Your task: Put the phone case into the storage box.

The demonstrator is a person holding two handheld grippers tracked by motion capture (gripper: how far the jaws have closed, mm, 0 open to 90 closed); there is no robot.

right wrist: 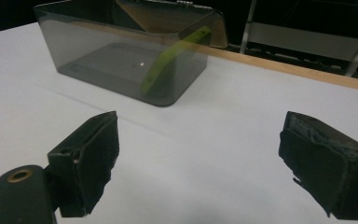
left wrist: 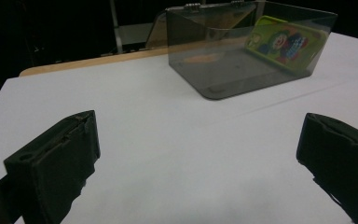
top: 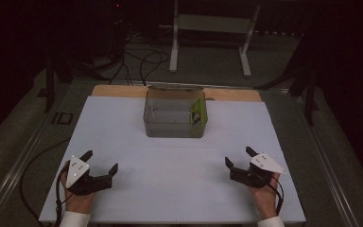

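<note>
A smoky see-through plastic box [top: 175, 113] stands at the middle back of the white table top, its lid folded open behind it. Inside, a green phone case [top: 198, 112] with a cartoon picture [left wrist: 282, 43] leans against the right wall; in the right gripper view the case [right wrist: 161, 65] appears edge-on. My left gripper [top: 99, 161] rests near the front left of the table, open, with nothing between its jaws. My right gripper [top: 238, 157] rests near the front right, also open and empty. Both lie well short of the box [left wrist: 242, 51].
A white sheet [top: 170, 161] covers the table, with a wooden strip [top: 118, 91] showing along the back edge. Behind the table stand a white metal frame [top: 210, 33] and loose cables [top: 137, 61] on the floor. Dark posts flank the table.
</note>
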